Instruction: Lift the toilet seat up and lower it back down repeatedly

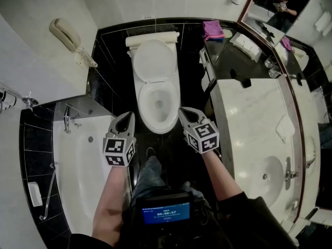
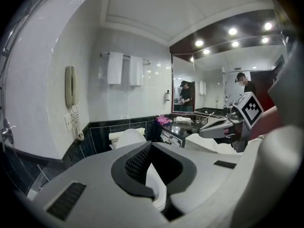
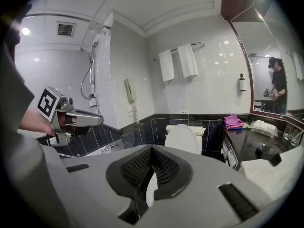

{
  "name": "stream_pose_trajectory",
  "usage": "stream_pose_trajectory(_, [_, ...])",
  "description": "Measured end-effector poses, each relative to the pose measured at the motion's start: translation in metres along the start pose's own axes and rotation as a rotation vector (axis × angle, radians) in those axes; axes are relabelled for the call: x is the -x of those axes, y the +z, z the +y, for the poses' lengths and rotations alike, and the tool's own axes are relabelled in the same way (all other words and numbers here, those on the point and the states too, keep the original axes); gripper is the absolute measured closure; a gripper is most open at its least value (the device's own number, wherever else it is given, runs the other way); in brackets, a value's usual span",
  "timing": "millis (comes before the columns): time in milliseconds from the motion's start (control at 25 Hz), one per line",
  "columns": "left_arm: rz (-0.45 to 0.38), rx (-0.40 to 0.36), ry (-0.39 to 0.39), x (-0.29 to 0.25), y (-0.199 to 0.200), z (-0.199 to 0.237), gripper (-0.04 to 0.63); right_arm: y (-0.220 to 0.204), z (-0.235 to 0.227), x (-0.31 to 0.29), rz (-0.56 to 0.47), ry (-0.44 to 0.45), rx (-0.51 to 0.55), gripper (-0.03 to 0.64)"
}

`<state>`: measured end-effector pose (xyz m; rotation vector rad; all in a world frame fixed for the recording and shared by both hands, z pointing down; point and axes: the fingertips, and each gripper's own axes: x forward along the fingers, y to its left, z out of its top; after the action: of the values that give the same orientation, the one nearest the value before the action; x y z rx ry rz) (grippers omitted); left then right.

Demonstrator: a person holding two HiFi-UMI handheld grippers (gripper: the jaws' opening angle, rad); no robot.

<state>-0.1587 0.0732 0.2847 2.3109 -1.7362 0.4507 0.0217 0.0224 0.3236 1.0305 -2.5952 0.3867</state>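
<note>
— So, where do the tongs stand right now?

— Both are clenched on nothing. The left gripper [image 1: 127, 118] and the right gripper [image 1: 184, 113] hover apart from the toilet, one on each side of the front of the bowl [image 1: 158, 107], tips pointing at it.

— And the toilet seat?

— As far as I can tell, the toilet seat [image 1: 140, 98] lies flat on the bowl rim, between the bathtub [image 1: 78, 160] and the counter [image 1: 249, 113]. The lid [image 1: 154, 60] stands upright against the tank [image 1: 152, 37]. The gripper views show only a solid white oval there, so I read that as the lid alone.

— Which way does the seat run?

— Its long axis goes from the hinge by the tank to the rounded front edge, which points at the person and sits between the two tips.

— How should the lift go, then?

— I'd say release one pair of jaws first, then take the ring at or near the front edge, farthest from the hinge. Swing it up in an arc about the hinge rather than pulling it forward, and ease it against the lid. On the way down, keep hold until it rests on the rim, so it doesn't slam. The other gripper should stay clear of the arc
</note>
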Motion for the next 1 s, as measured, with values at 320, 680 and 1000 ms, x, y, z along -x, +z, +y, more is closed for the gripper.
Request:
stream_pose_trajectory(320, [0.02,0.005,0.009,-0.006,-0.014,-0.003,0.594,-0.024,-0.004,-0.01,0.07,-0.011,0.102,0.595])
stream_pose_trajectory(680, [0.014,0.024,0.005,-0.055,-0.093,-0.006,0.594,-0.147,0.001,-0.082,0.277,0.085,0.402,0.442])
stream_pose_trajectory(1000, [0.088,-0.042,-0.006,-0.126,-0.249,-0.018,0.594,-0.312,0.005,-0.162,0.407,0.169,0.8,0.305])
